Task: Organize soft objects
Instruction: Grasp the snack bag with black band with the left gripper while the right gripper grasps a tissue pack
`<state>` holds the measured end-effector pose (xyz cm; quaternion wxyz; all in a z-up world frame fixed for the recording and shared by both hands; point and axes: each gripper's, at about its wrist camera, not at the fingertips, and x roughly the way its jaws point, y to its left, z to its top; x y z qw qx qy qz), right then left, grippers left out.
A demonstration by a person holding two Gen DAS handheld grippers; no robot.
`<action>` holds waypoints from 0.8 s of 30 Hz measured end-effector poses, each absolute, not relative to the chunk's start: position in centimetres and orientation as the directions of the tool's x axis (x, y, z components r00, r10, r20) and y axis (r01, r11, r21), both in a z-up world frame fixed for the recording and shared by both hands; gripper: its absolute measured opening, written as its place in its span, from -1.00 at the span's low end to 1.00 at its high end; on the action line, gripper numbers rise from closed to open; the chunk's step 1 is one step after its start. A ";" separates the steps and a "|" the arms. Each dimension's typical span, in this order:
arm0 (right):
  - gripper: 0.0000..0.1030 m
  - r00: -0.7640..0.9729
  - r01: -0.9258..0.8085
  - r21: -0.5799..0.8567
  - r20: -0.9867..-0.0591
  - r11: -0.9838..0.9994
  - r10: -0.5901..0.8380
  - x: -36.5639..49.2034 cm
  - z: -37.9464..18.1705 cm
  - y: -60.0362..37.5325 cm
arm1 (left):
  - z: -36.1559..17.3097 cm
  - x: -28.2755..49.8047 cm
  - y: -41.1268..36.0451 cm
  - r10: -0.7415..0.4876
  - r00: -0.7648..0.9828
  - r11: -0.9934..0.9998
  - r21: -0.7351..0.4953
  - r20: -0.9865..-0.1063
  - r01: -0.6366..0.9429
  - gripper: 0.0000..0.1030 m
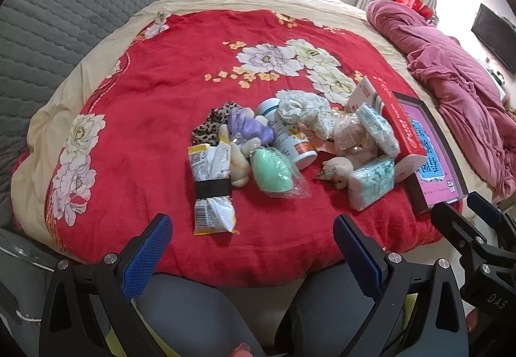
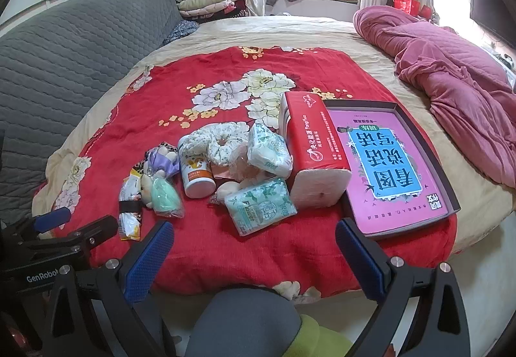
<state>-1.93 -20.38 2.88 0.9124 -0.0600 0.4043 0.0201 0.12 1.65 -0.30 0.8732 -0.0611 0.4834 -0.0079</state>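
A heap of small things lies on the red flowered blanket [image 1: 154, 92]: a white floral scrunchie [image 2: 219, 141], a leopard scrunchie [image 1: 213, 121], a purple plush [image 1: 248, 128], a green sponge in a clear bag [image 1: 274, 171], tissue packs [image 2: 259, 210] and a white bottle [image 2: 196, 173]. A red tissue pack [image 2: 314, 150] leans on a dark tray [image 2: 416, 118] that holds a pink book. My left gripper [image 1: 253, 255] is open, short of the heap with nothing in it. My right gripper [image 2: 254, 255] is open too, just before the green tissue pack.
A snack packet with a black band [image 1: 211, 186] lies nearest the left gripper. A grey quilted headboard [image 1: 64, 18] runs along the left. A crumpled pink duvet [image 2: 451, 73] covers the bed's right side. The person's knees [image 2: 242, 321] sit below the bed edge.
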 end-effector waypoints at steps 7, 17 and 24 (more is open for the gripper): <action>0.95 0.651 -0.088 -0.096 -0.759 0.991 -0.015 -1.3 1.5 -20.0 | -1.3 0.6 3.1 -0.072 0.520 0.990 -0.126 -0.851 -0.069 0.94; 0.95 0.646 -0.090 -0.142 -0.762 0.986 -0.050 1.5 0.5 -19.1 | -3.9 2.1 6.3 -0.056 0.472 0.983 -0.131 -0.880 -0.127 0.94; 0.94 0.653 -0.056 -0.190 -0.750 0.980 -0.108 4.9 0.0 -19.6 | -6.7 3.8 8.5 -0.088 0.407 0.972 -0.169 -0.909 -0.166 0.94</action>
